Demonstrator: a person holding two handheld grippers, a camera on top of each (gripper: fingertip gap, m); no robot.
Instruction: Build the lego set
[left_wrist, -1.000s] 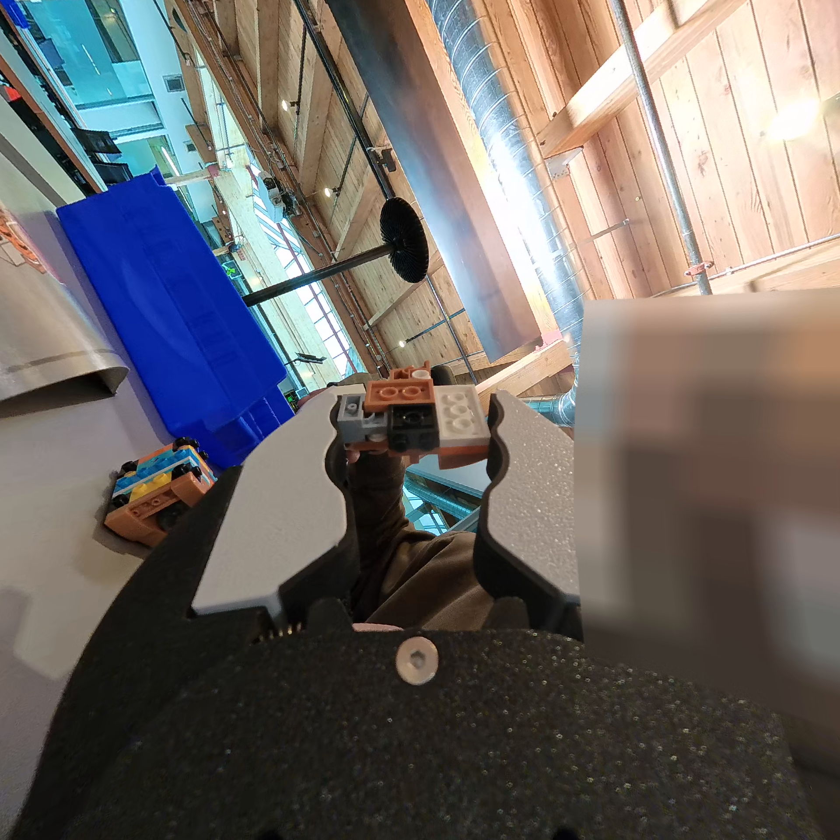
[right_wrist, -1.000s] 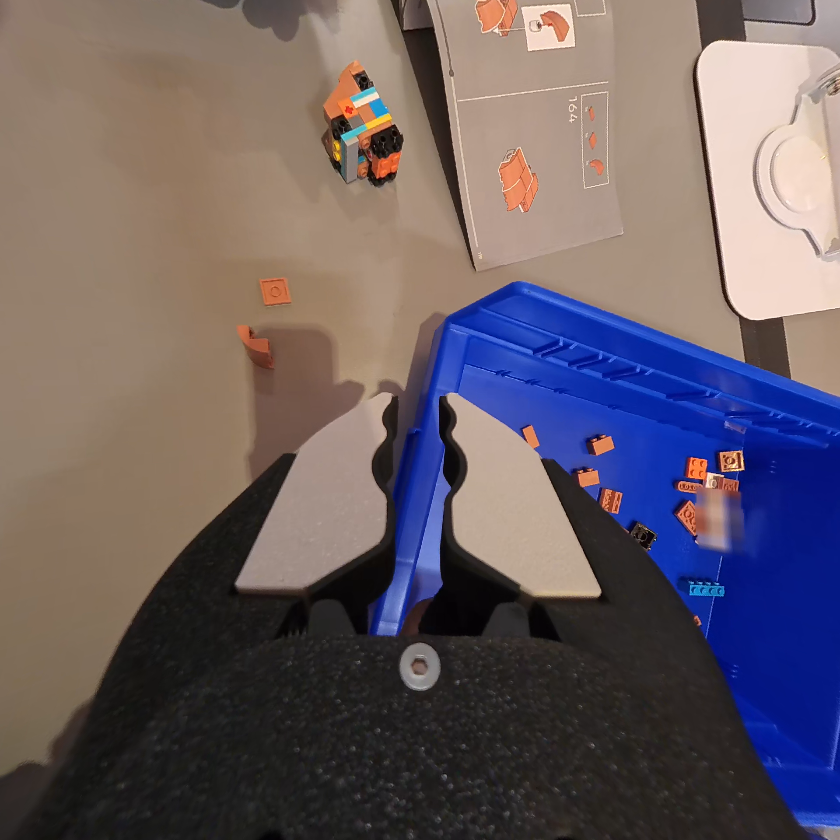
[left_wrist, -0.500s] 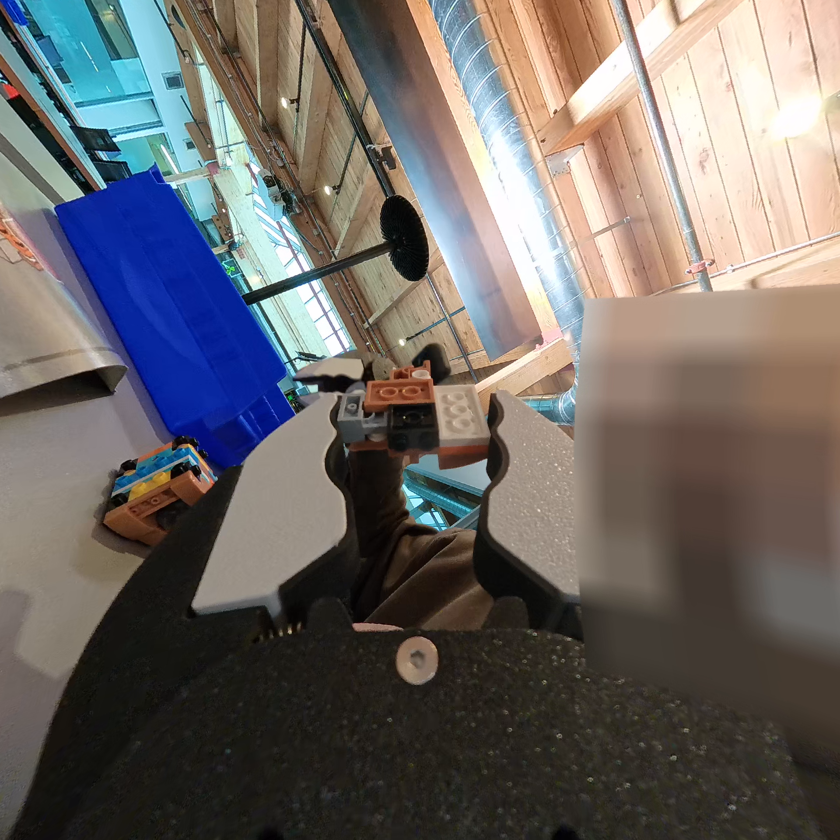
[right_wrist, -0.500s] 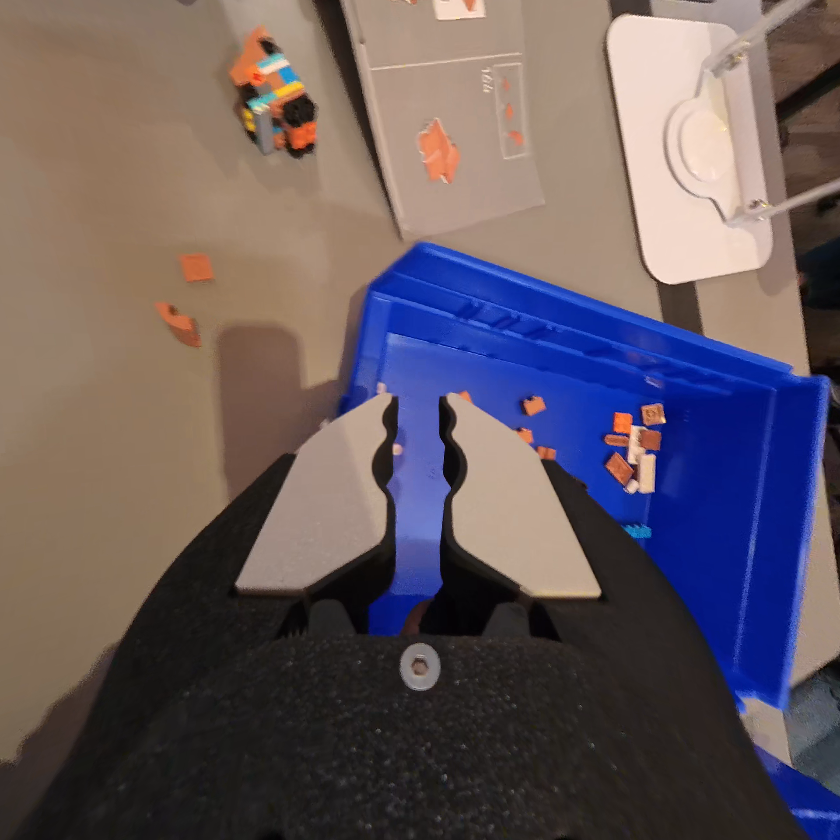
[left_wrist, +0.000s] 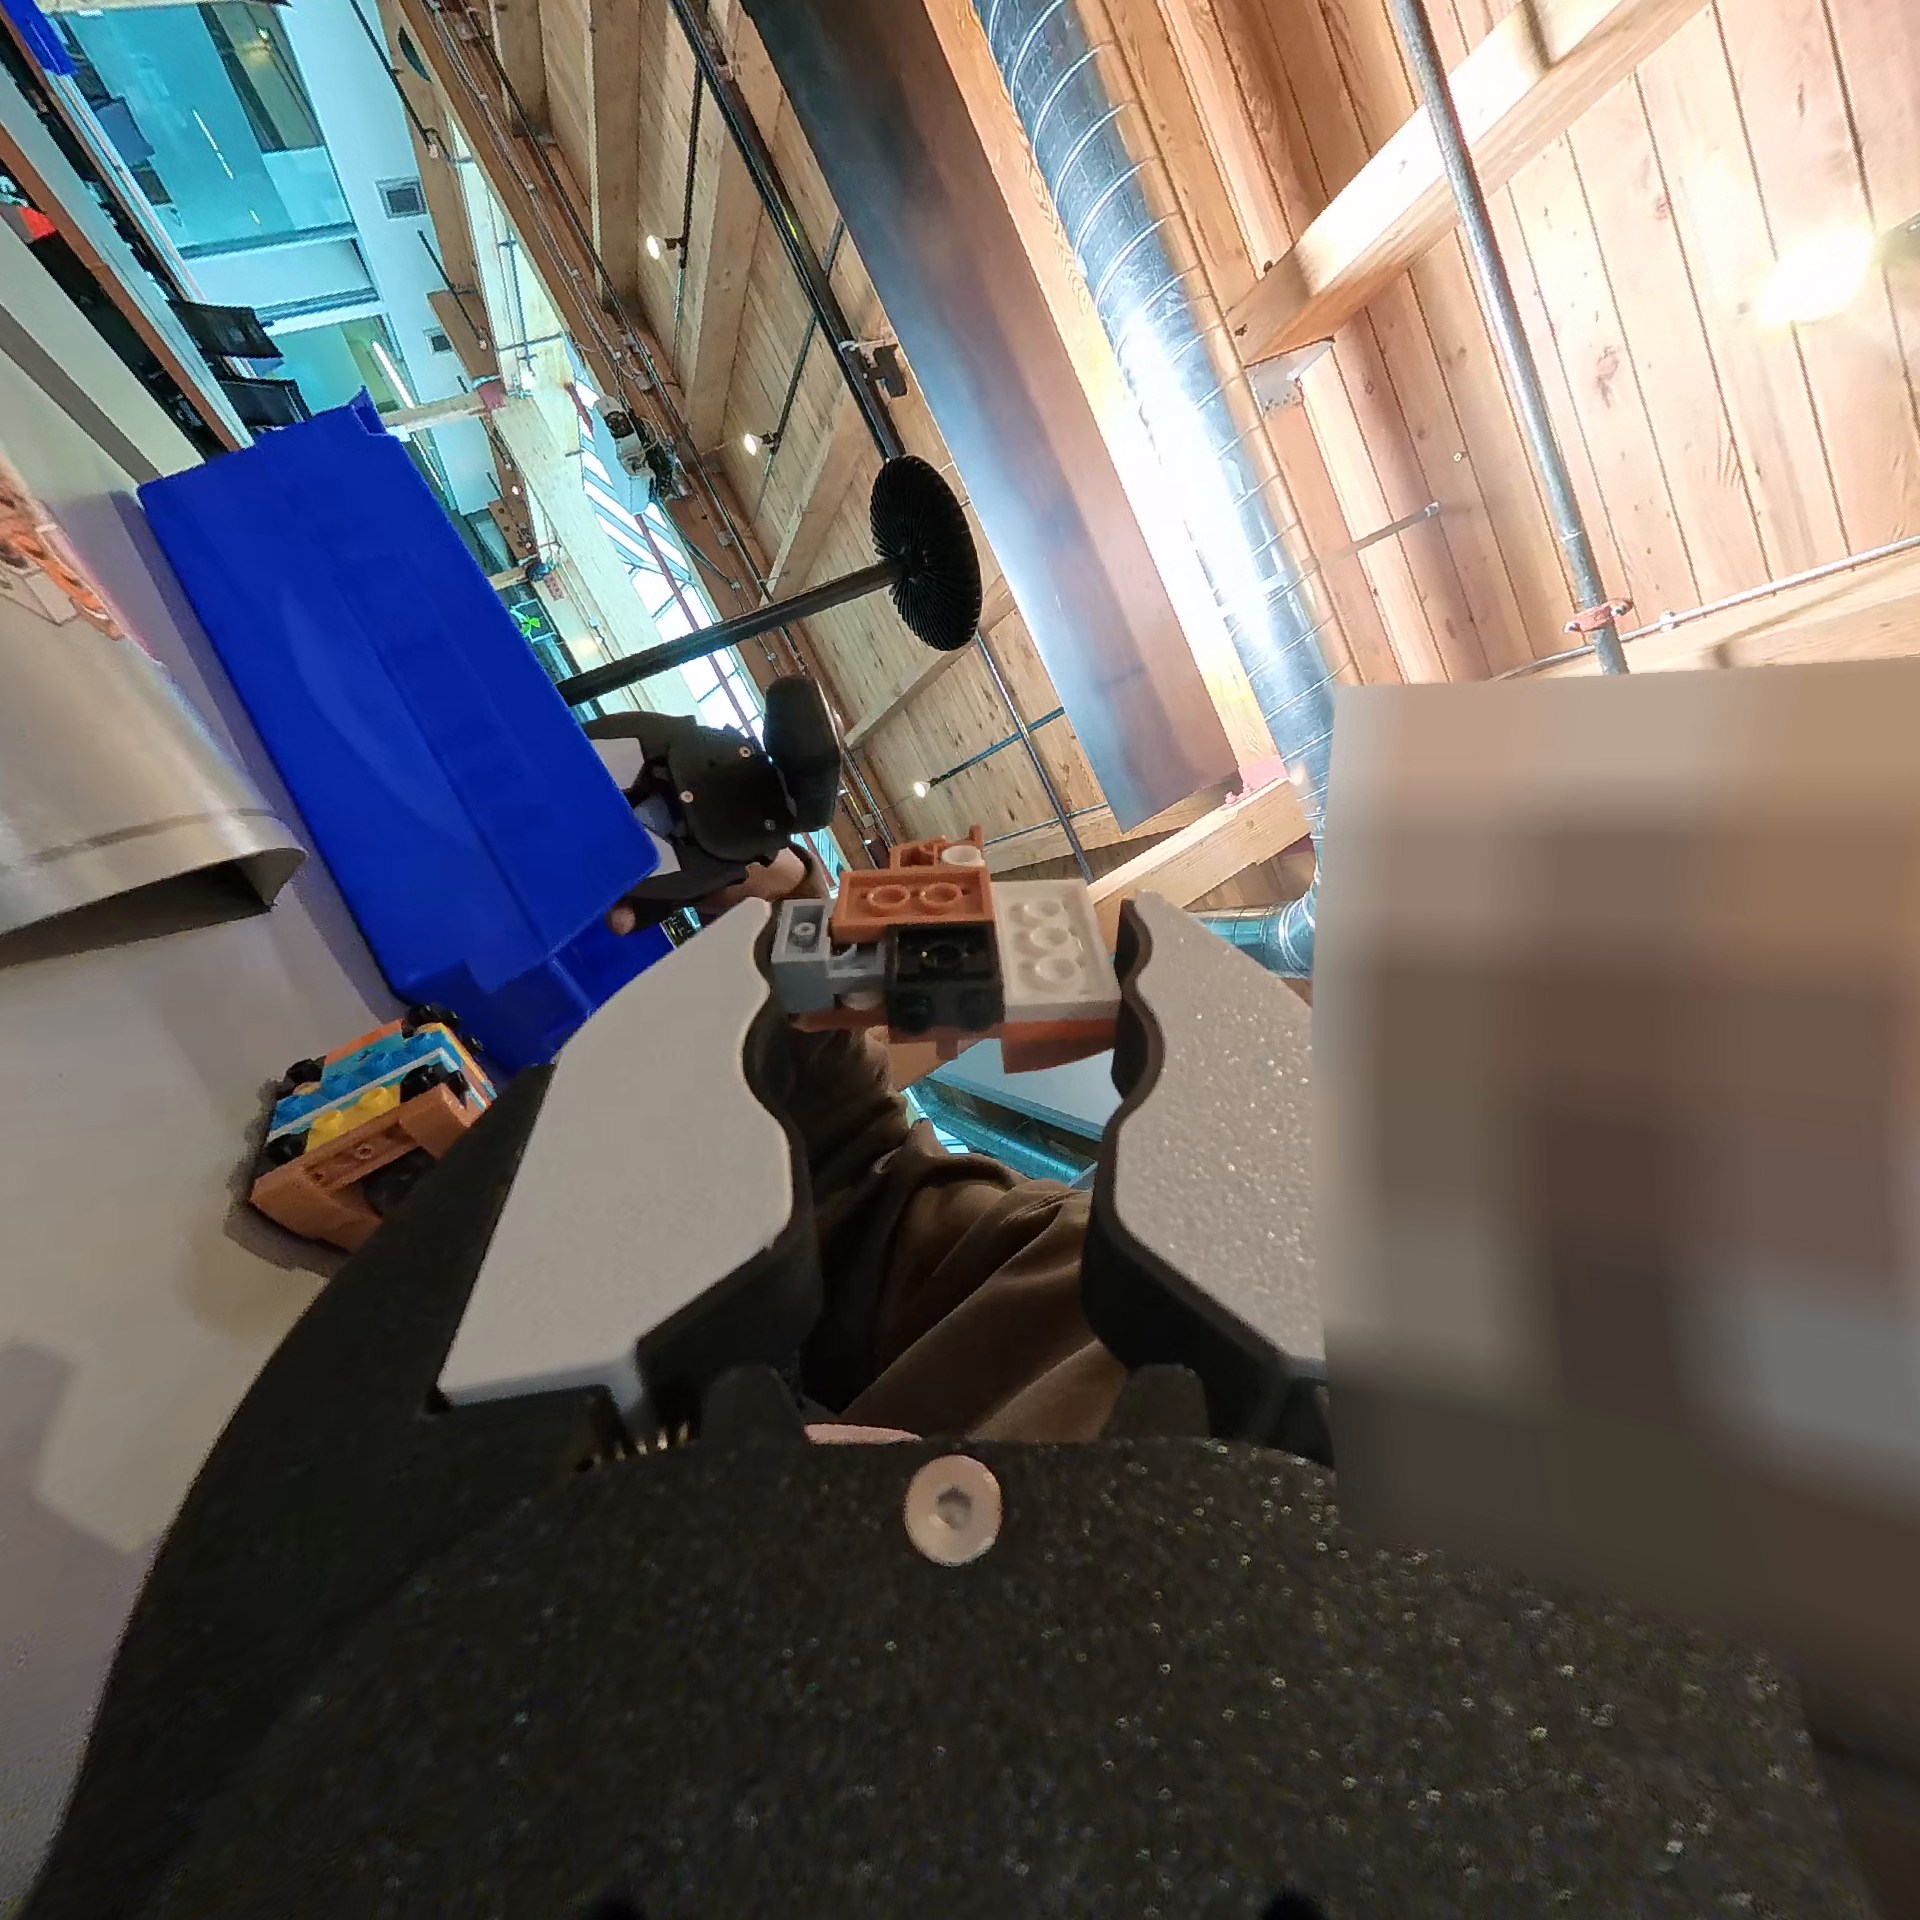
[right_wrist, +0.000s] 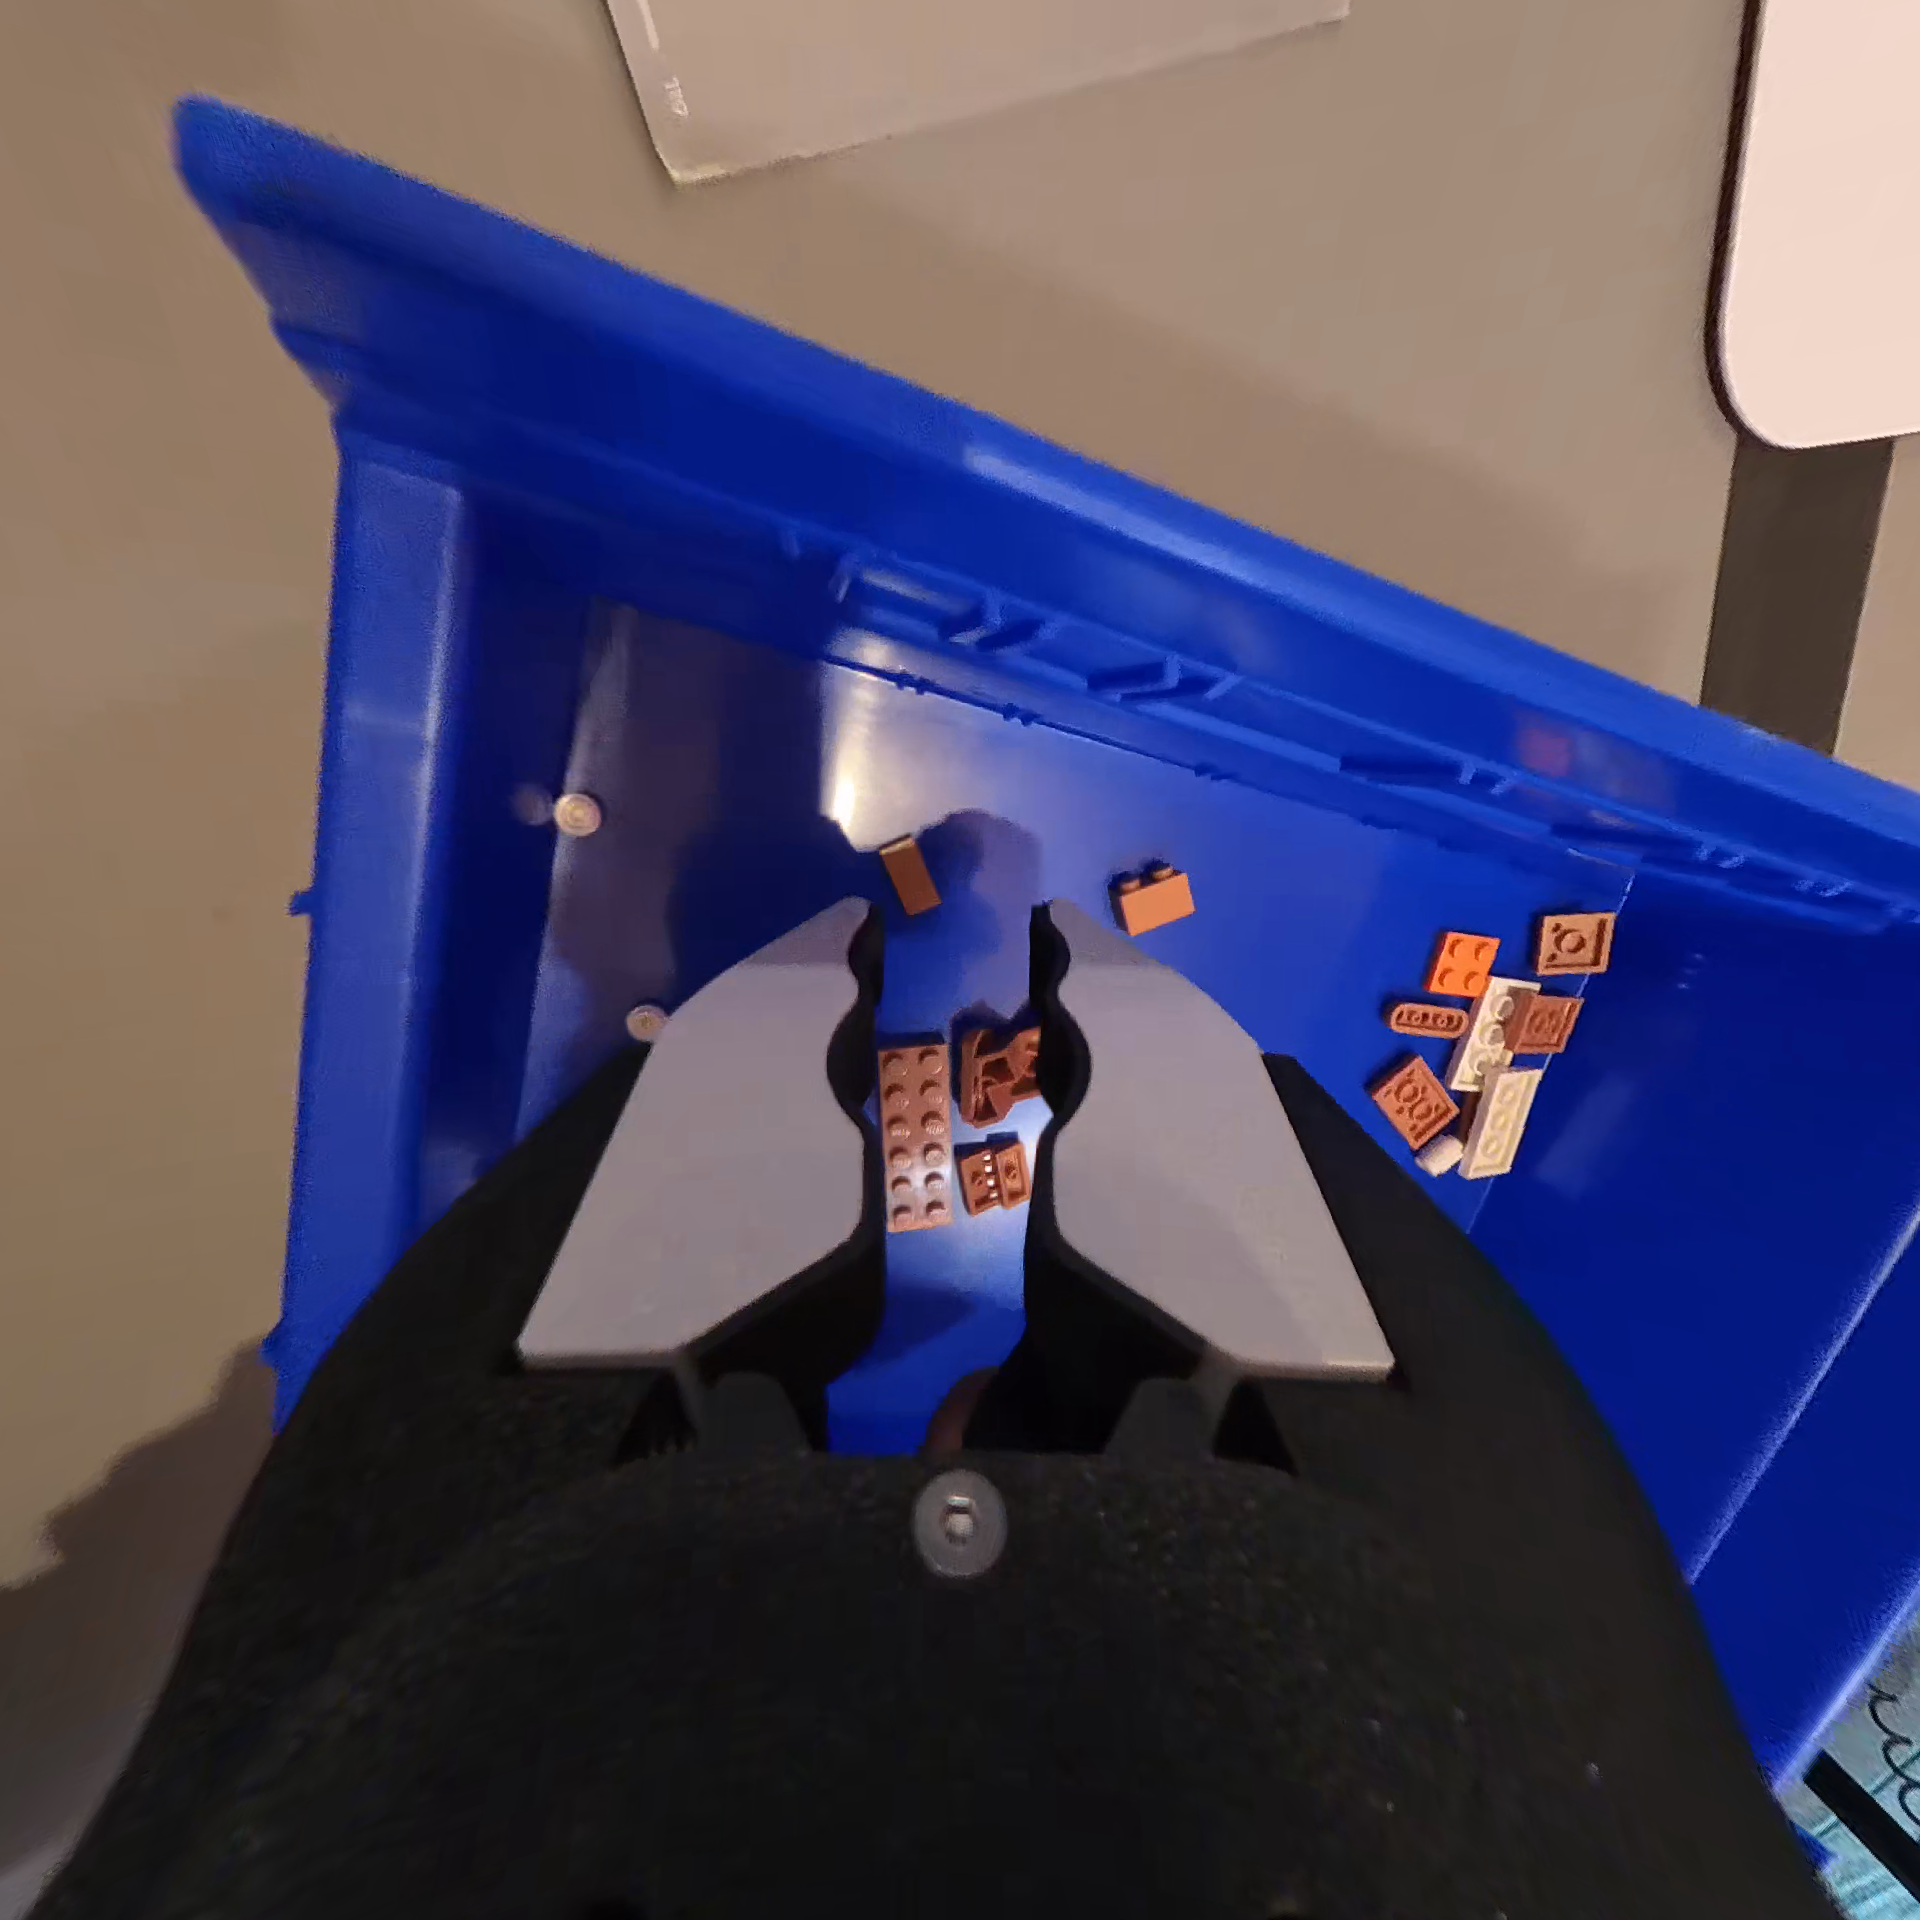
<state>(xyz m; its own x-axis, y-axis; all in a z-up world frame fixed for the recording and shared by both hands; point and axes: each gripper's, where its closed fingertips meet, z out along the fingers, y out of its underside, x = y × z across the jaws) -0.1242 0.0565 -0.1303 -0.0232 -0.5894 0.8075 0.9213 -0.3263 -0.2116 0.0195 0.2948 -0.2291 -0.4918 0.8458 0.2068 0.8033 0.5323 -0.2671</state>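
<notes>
Left claw (left_wrist: 943, 971) holds a small brick assembly (left_wrist: 940, 956) up in the air; right claw (right_wrist: 954, 925), narrowly open and empty, hangs over loose bricks (right_wrist: 914, 1138) inside the blue bin (right_wrist: 665, 436).

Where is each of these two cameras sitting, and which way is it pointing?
Left wrist view: on the left gripper, tilted up toward the wooden ceiling; its fingers clamp a small brick assembly, a brown sleeve behind.
Right wrist view: on the right gripper, looking down into the blue bin at loose bricks; fingers apart.
Shared: the blue bin; the right gripper shows in the left view.
</notes>
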